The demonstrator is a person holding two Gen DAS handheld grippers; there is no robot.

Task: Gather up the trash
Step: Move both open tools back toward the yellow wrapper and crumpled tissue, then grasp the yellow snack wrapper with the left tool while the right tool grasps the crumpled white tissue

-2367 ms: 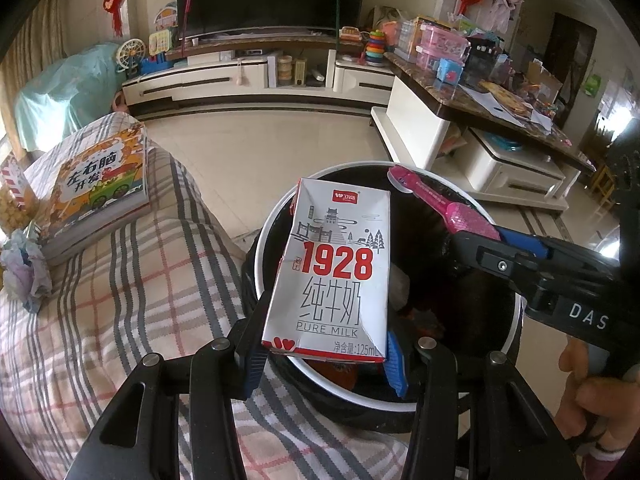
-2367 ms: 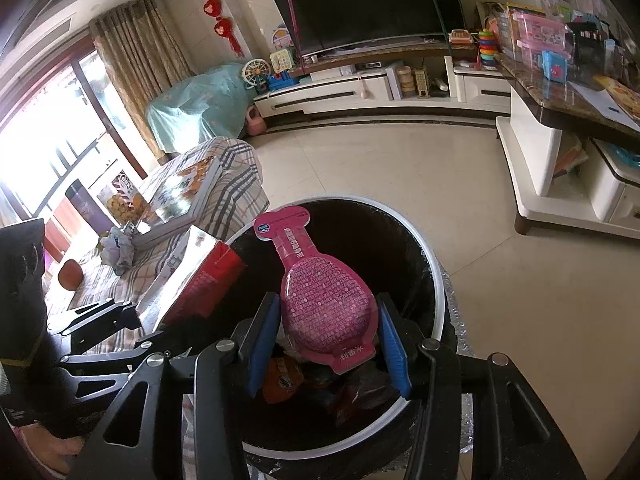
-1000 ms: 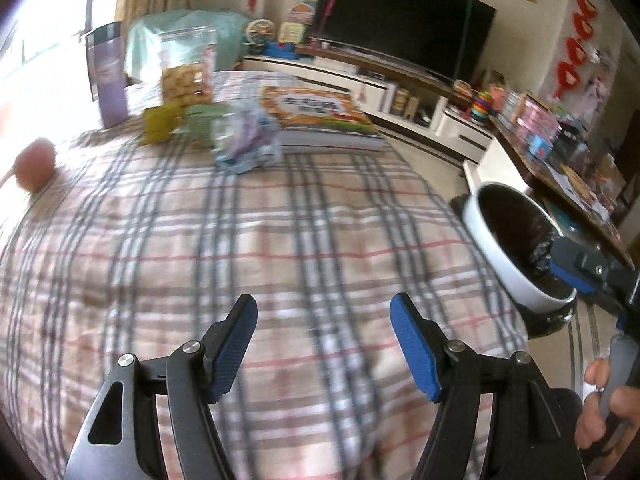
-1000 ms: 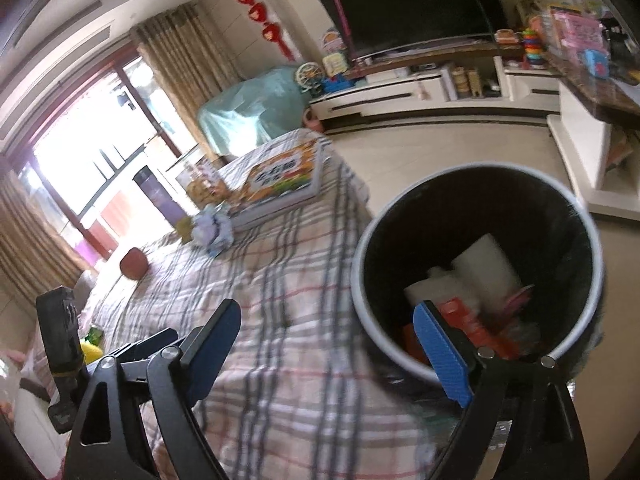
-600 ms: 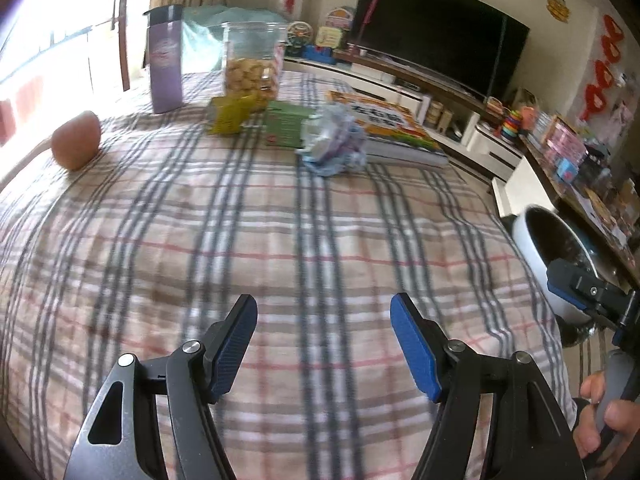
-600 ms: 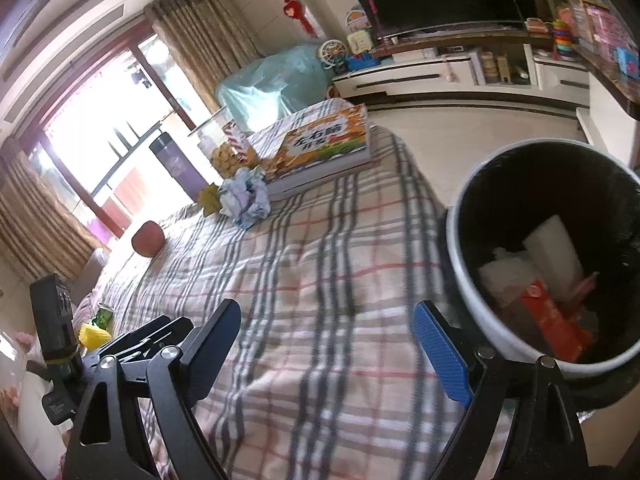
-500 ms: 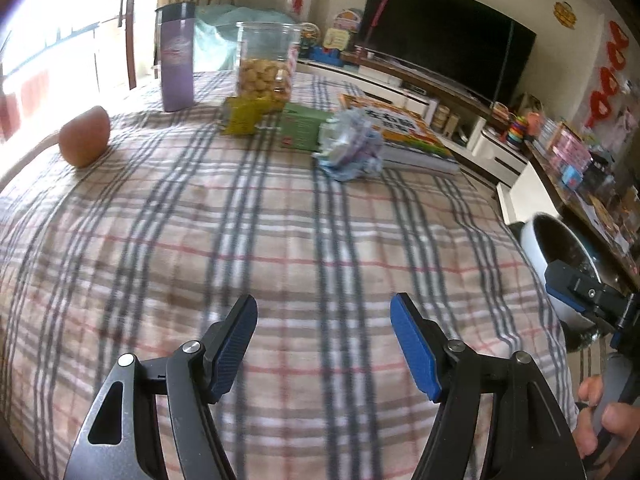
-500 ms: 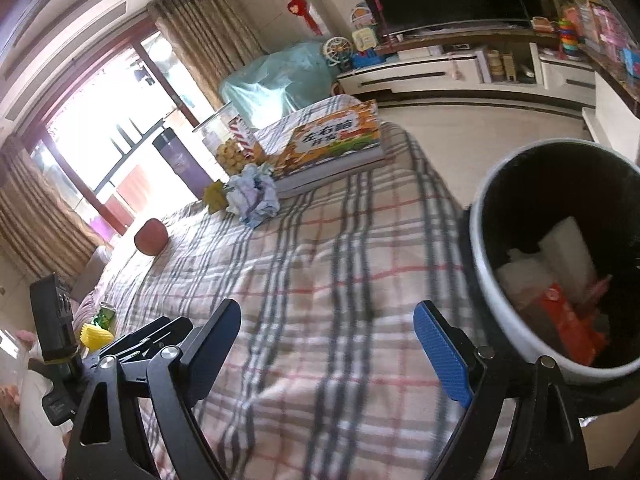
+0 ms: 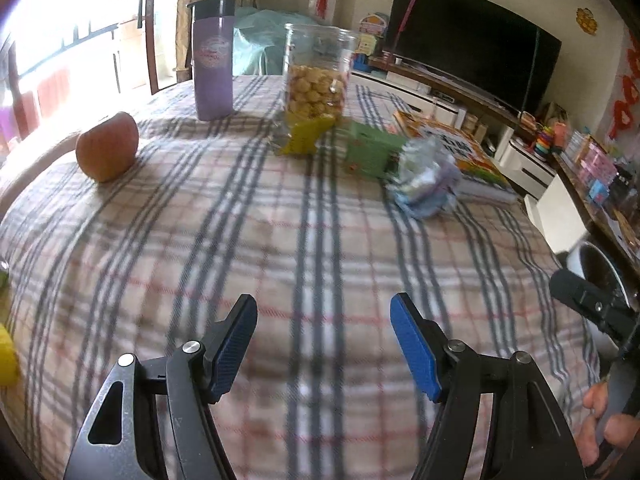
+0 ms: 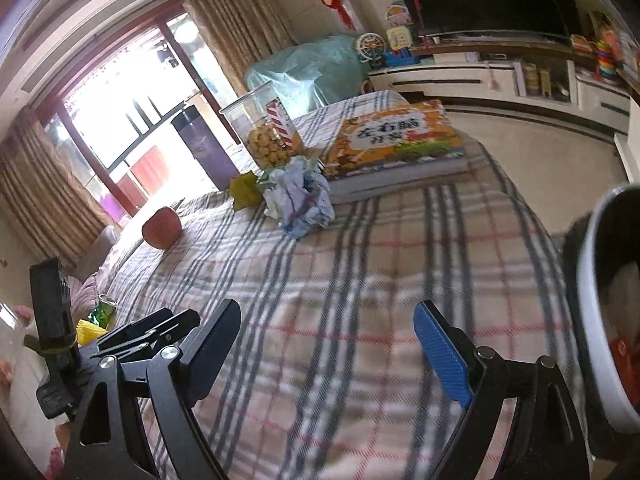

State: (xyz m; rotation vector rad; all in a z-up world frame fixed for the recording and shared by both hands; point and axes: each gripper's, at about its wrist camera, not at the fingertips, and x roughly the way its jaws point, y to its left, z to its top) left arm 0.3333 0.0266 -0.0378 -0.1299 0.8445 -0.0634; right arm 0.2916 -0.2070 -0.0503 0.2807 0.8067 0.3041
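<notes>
Looking along the left gripper point(image 9: 324, 344), the left wrist view shows both blue-padded fingers point(image 9: 236, 344) spread apart with nothing between them, above the plaid tablecloth point(image 9: 248, 248). Only this view shows the green carton point(image 9: 370, 152), lying on the cloth just left of the crumpled wrapper point(image 9: 426, 178), and the yellow wrapper point(image 9: 306, 136) in full at the foot of the cookie jar point(image 9: 316, 80). The carton's long axis cannot be judged through the blur. A purple tumbler point(image 9: 212, 60) stands upright left of the jar; an apple point(image 9: 107, 146) sits well apart at the far left. The picture book point(image 9: 452, 148) lies flat behind the crumpled wrapper. At the right edge, the person's right hand point(image 9: 608, 428) and only a sliver of the trash bin point(image 9: 596, 268) appear. A television point(image 9: 472, 40) fills the far wall.

In the right wrist view, the right gripper point(image 10: 328, 344) is likewise released and empty above the cloth. This view alone shows the bin's white rim point(image 10: 592, 312) and interior, with red and white trash inside, standing beside the table's right edge. It also shows curtains point(image 10: 236, 28) and a bright window point(image 10: 120, 128). The crumpled wrapper point(image 10: 300, 200) touches the book's near corner, hiding the carton. The left gripper point(image 10: 140, 332) enters from the lower left.
</notes>
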